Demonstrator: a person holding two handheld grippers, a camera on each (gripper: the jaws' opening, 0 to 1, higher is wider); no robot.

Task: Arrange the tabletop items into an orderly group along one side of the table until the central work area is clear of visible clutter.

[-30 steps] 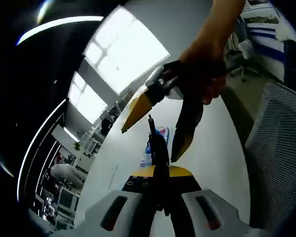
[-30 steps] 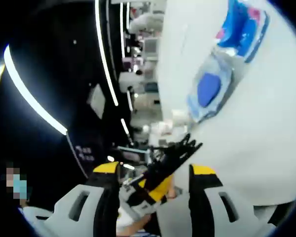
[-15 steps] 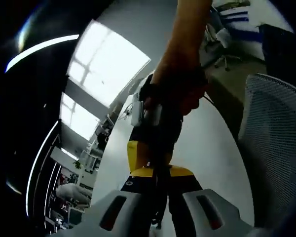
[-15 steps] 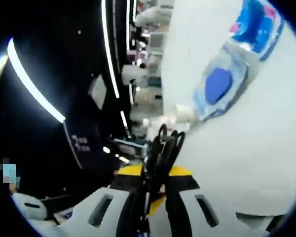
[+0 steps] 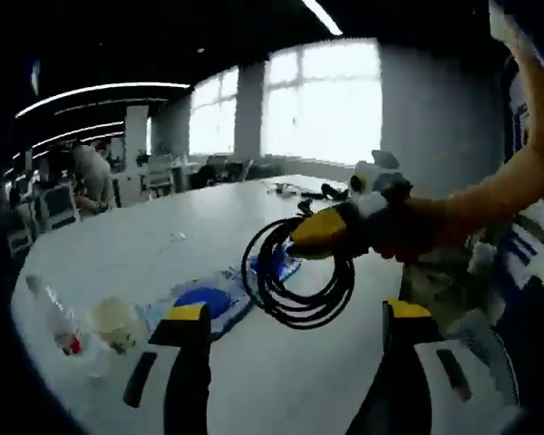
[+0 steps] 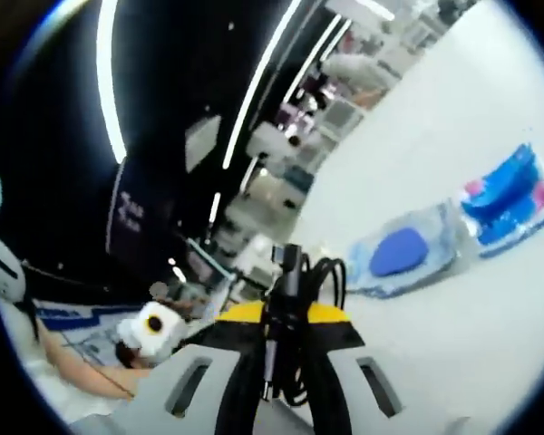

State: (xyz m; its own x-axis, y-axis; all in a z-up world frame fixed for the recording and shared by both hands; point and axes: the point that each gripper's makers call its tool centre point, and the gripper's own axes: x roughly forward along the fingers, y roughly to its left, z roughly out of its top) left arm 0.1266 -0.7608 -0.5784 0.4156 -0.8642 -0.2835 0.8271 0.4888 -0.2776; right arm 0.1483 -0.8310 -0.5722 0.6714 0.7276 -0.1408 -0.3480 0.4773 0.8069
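The left gripper (image 5: 290,322) has let go and now stands wide open. The right gripper (image 5: 322,234) alone grips the coiled cable (image 5: 295,281) above the table (image 5: 281,381), so it can be carried aside.

Black cable coil (image 5: 299,281), white table (image 5: 163,245), yellow-tipped right tool (image 5: 310,233).

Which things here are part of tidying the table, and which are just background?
Job: coiled black cable in the right gripper; clear packet with blue oval; clear plastic bottle; pale round cup; white table.
Background: bright windows; distant office chairs.
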